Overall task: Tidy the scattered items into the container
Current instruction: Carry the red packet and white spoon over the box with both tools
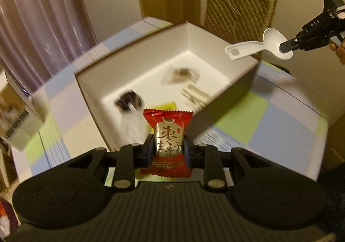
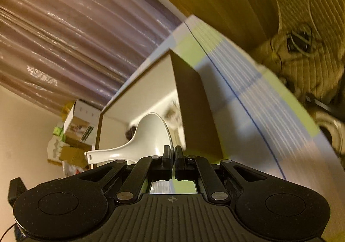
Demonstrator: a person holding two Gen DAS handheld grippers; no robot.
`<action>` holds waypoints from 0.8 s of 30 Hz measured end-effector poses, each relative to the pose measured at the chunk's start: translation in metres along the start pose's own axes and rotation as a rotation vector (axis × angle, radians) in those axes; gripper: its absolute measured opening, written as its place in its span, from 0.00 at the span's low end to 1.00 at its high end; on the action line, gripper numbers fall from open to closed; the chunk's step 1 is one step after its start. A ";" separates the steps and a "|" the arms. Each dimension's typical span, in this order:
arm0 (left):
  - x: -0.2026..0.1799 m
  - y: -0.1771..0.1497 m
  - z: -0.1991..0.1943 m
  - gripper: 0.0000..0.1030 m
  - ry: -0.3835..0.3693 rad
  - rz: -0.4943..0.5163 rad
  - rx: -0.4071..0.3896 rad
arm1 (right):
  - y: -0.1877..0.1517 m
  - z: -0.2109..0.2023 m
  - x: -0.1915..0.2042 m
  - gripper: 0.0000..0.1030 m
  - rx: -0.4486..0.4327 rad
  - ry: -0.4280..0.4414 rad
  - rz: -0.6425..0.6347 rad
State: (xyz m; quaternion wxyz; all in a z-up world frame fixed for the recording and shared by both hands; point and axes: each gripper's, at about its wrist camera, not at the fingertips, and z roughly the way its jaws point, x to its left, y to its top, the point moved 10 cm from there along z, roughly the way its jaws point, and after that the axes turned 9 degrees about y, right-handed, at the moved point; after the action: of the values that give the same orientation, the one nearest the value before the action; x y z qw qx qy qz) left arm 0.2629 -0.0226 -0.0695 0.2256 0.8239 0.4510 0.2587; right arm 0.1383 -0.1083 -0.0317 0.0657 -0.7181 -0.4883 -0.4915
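my left gripper (image 1: 169,151) is clenched on a red candy packet (image 1: 168,145), both pads pressing its gold-printed middle so that the packet stands upright between the jaws, its crimped top edge above them and its lower edge below. just ahead of these jaws lies the open white box (image 1: 237,82), the container, resting on a tablecloth (image 1: 269,117) checked in blue, green and cream; the packet hangs over the box's near wall. inside the box, farther ahead of the jaws, i see a dark wrapped piece (image 1: 128,101), a brownish wrapped piece (image 1: 183,73), a pale striped piece (image 1: 195,95) and a yellow patch (image 1: 166,106), all blurred. my right gripper (image 2: 173,153) is clamped on the rim of a white spoon (image 2: 151,134), bowl at the jaws and handle sticking out to their left; from the left wrist view it hangs above the box's far right corner. a carton (image 1: 21,121) sits off to the left of my left jaws.
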 end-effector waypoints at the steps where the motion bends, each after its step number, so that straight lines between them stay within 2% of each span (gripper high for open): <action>1: 0.004 0.007 0.003 0.22 0.007 -0.001 -0.005 | 0.005 0.008 0.003 0.04 -0.012 -0.009 0.007; 8: 0.011 0.047 0.040 0.22 0.033 0.002 0.002 | 0.031 0.072 0.012 0.04 -0.065 -0.045 0.124; 12: 0.011 0.066 0.065 0.22 0.049 0.004 0.014 | 0.042 0.101 0.013 0.04 -0.071 -0.103 0.128; 17: 0.012 0.079 0.097 0.22 0.056 0.011 0.039 | 0.058 0.133 0.012 0.04 -0.085 -0.221 0.054; 24: 0.023 0.082 0.150 0.22 0.062 -0.054 0.103 | 0.078 0.164 0.016 0.04 -0.085 -0.399 -0.203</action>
State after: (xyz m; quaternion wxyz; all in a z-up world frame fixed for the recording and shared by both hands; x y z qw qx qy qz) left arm 0.4193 -0.0640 -0.1293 0.1758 0.8135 0.4926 0.2542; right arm 0.3040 -0.0443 -0.0724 -0.1124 -0.7503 -0.5402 -0.3642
